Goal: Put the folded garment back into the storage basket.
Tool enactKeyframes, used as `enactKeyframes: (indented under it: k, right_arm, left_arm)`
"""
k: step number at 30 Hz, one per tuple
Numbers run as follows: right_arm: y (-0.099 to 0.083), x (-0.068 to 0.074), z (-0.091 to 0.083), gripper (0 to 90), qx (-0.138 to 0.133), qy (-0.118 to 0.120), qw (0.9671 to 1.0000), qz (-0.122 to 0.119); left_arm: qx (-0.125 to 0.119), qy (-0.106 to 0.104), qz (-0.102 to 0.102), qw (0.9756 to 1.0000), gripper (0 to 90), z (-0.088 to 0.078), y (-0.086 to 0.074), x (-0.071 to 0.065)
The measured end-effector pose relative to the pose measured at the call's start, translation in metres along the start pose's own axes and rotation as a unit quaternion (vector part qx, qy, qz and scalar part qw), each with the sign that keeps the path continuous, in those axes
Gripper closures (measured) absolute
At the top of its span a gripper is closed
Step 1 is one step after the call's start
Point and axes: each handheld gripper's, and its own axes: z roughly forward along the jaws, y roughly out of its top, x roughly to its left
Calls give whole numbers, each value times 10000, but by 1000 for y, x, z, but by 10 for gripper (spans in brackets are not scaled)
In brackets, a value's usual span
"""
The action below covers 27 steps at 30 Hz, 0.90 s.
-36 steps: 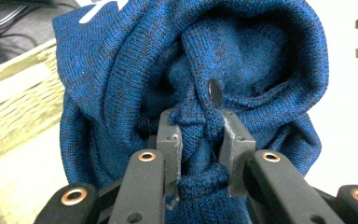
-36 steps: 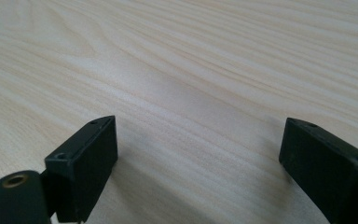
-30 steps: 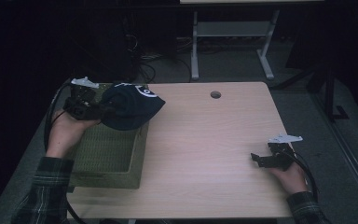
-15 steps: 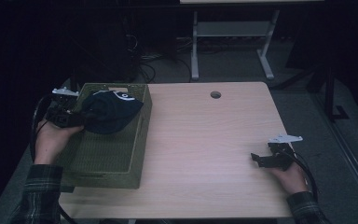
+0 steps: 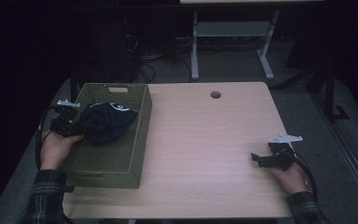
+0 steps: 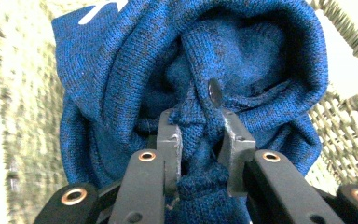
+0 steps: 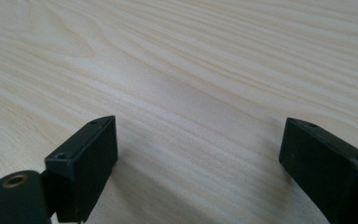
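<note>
A dark blue knitted garment (image 5: 106,121) with a white mark hangs inside the green woven basket (image 5: 140,116) at the table's left. My left gripper (image 5: 83,127) is shut on a fold of that garment (image 6: 242,60), its jaws pinching the cloth just below a dark button (image 6: 214,91). Basket weave shows on both sides of the cloth in the left gripper view. My right gripper (image 5: 256,159) rests low over the bare tabletop at the right front. Its jaws stand wide apart with only wood (image 7: 191,84) between them.
The light wooden table (image 5: 205,140) has a round cable hole (image 5: 215,94) near its far edge. A white desk frame (image 5: 233,32) and cables stand on the dark floor beyond. The basket's rim rises well above the tabletop.
My left gripper carried the blue garment leftward and down from over the basket's right rim into the basket. The basket shifted slightly. My right gripper stayed still.
</note>
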Motion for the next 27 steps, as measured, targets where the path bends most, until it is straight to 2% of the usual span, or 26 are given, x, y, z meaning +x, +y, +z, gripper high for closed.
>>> enactKeyframes:
  k: [5,13,22,26,27]
  right_arm:
    - [0,0,0,110,-1,-4,10000,4]
    - [0,0,0,109,-1,-4,10000,7]
    - [0,0,0,110,0,-2,10000,16]
    - [0,0,0,109,1,-4,10000,16]
    - [0,0,0,109,1,-4,10000,17]
  left_arm:
    - [153,27,8,9999,723,18,-4,-3]
    - [388,-19,26,9992,721,37,-10,-4]
    - [588,-64,67,9982,703,47,-18,-2]
    - [637,-94,146,9978,657,47,-19,-2]
    - [605,-50,208,9979,601,45,-18,-2]
